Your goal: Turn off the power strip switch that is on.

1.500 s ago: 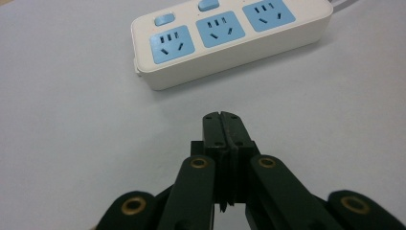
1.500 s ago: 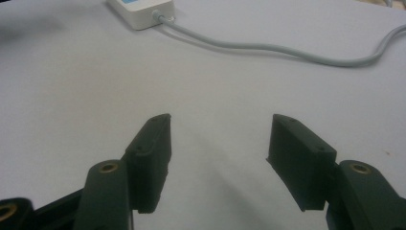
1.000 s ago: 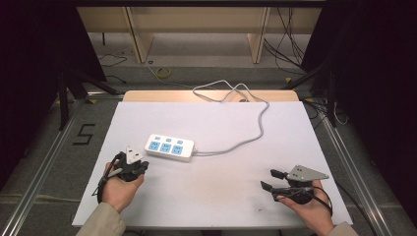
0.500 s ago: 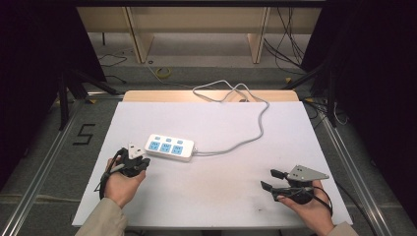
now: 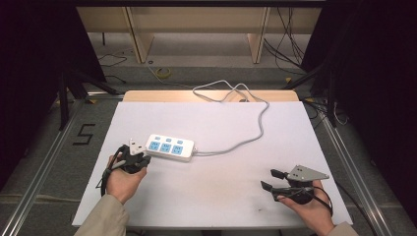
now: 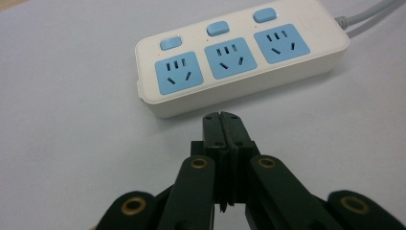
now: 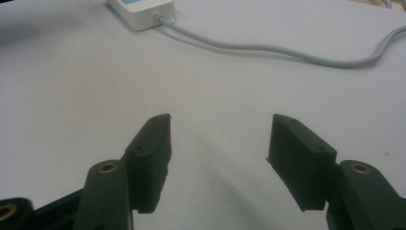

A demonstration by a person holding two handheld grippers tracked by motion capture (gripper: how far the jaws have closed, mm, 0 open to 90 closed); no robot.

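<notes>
Power strip [image 6: 242, 64] sat left-center on the table [image 5: 221, 196], long axis running left-right. Left tongs [image 6: 224, 125] pinched shut w/ nothing in them, just short of its near end. Right tongs [image 7: 218, 139] wide, well apart.

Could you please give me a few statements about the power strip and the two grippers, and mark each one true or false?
1. The white power strip with blue sockets has three sockets. True.
2. The left gripper is wide open. False: its jaws are pressed together, holding nothing.
3. The right gripper is open and empty. True.
4. A plug is inserted in the middle socket. False: all three sockets are empty.
5. The grey cable runs from the strip toward the table's far edge. True.
6. The right gripper touches the strip. False: it sits well apart, near the white table's front right.
</notes>
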